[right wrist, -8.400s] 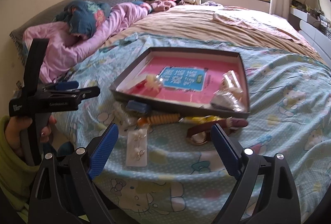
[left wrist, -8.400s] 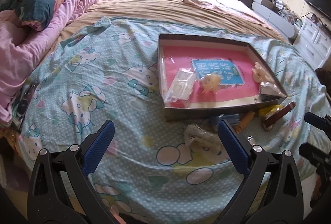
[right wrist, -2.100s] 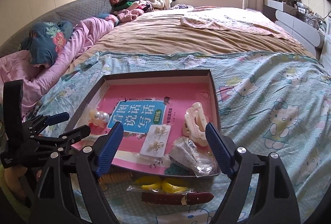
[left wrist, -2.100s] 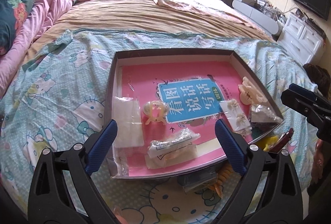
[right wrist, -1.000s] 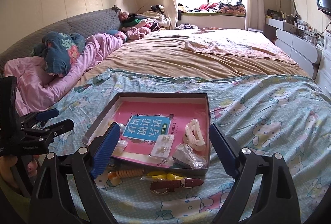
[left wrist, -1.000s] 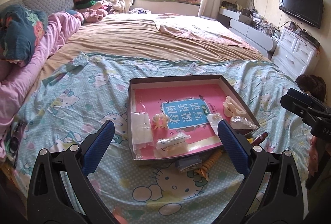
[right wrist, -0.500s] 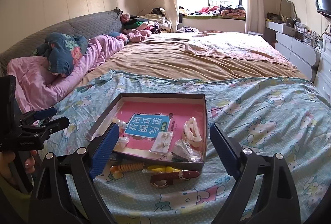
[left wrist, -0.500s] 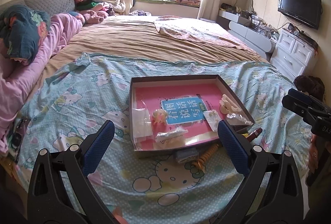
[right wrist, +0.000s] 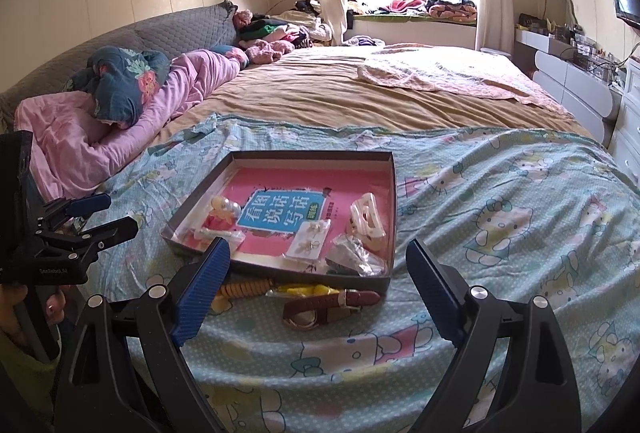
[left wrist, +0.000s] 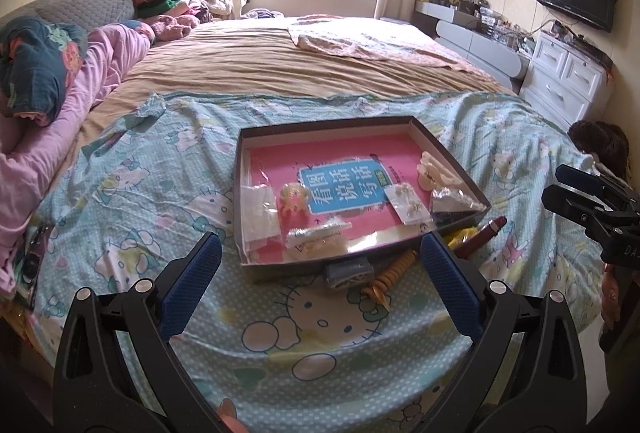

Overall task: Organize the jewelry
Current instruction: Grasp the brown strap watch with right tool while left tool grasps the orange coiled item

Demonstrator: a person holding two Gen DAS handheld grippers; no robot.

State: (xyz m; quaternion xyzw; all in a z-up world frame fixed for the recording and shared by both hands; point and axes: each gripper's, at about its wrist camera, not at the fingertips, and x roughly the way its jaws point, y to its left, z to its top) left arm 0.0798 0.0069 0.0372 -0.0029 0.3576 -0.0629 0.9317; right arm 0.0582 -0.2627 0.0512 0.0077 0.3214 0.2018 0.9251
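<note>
I hold my left gripper (left wrist: 320, 269) and my right gripper (right wrist: 318, 279) above the near edge of the bed (left wrist: 280, 73), both with the fingers wide open and nothing between them. On the blue cartoon sheet (left wrist: 132, 177) stands a shallow dark tray (left wrist: 240, 161) with a pink book cover inside.

In the left wrist view the tray is at 12 o'clock from my left fingers. Inside it, a clear packet (left wrist: 260, 211) lies at 9 o'clock, a pale hair claw (left wrist: 295, 197) just beside it, an earring card (left wrist: 409, 208) toward 3 o'clock, and a white claw clip (left wrist: 434, 173) near the right wall.

Outside the tray, in the right wrist view, a brown watch strap (right wrist: 328, 307) lies on the sheet at 6 o'clock from the tray, with an orange coil (right wrist: 244, 289) and a yellow piece (right wrist: 304, 289) just beside the near wall.
</note>
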